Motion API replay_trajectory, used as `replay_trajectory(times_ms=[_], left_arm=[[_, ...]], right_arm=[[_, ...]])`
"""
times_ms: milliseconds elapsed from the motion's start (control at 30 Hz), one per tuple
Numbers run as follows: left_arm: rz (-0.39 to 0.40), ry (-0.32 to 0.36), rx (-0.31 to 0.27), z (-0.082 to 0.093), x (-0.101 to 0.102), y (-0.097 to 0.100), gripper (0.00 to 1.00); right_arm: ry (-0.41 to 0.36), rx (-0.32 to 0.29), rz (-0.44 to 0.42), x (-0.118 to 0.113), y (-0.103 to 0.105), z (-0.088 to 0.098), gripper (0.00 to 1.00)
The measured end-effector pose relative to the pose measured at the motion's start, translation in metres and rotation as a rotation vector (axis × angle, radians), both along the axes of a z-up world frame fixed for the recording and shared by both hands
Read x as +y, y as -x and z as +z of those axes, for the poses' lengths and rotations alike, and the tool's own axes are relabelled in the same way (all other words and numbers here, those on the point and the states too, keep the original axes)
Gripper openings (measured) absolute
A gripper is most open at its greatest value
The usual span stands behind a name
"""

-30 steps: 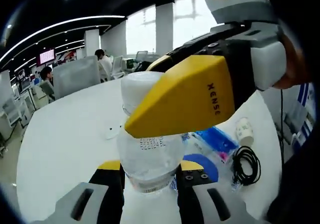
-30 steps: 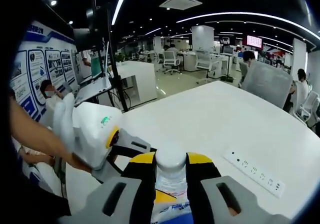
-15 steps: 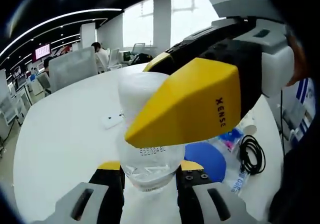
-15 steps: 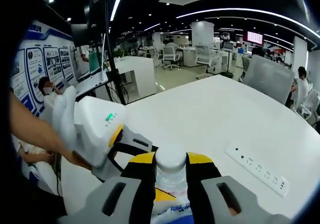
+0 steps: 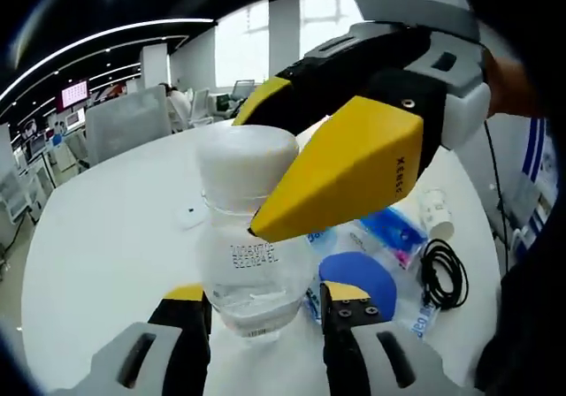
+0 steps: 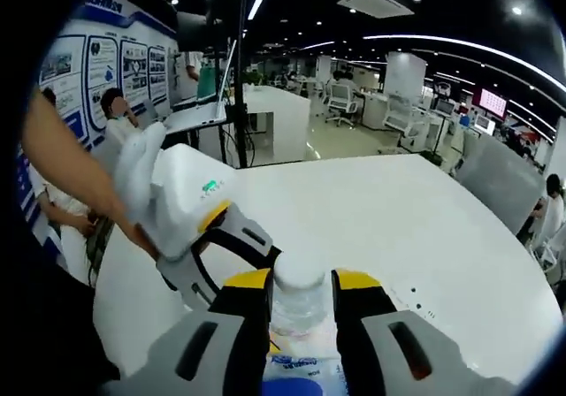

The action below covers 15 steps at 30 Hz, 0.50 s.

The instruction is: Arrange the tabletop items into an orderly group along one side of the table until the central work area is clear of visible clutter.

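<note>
Change: in the left gripper view the bottle now sits a little left of where it was, and the left tongs' jaws stand wider apart, with gaps at both sides of the bottle's base; the right tongs have swung so their yellow tip points down-left at the bottle's neck.
Bottle: clear, with a white cap, upright at lower centre of the left gripper view, a printed code on its shoulder.
Left tongs: jaws open either side of the bottle's base, not pressing it.
Right tongs: in the right gripper view the two jaws close narrowly on the bottle just under the cap, holding it.
Left tongs from the right gripper view: white and yellow body at centre left, held by a hand.
Table: white and round; right of the bottle lie a blue disc, a blue packet, a coiled black cable and a small white cup.
</note>
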<state>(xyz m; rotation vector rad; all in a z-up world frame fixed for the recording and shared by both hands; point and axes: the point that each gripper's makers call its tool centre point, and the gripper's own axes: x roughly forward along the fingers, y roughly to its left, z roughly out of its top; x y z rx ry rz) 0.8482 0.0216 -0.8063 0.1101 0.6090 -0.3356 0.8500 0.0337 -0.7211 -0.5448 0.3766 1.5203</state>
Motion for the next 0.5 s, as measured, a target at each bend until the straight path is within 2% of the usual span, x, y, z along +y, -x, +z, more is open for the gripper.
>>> replay_trajectory(times_ms=[133,300,500], left_arm=[[0.083,-0.014,-0.024,0.000,0.001,0.002,0.48],[0.130,-0.016,-0.044,-0.002,0.001,0.002,0.49],[0.184,-0.019,-0.089,0.001,0.001,-0.004,0.46]], right_arm=[[-0.033,0.020,0.050,-0.006,-0.002,0.004,0.26],[-0.052,0.060,0.074,-0.008,0.001,0.000,0.27],[-0.078,0.073,0.105,0.002,0.005,-0.005,0.27]])
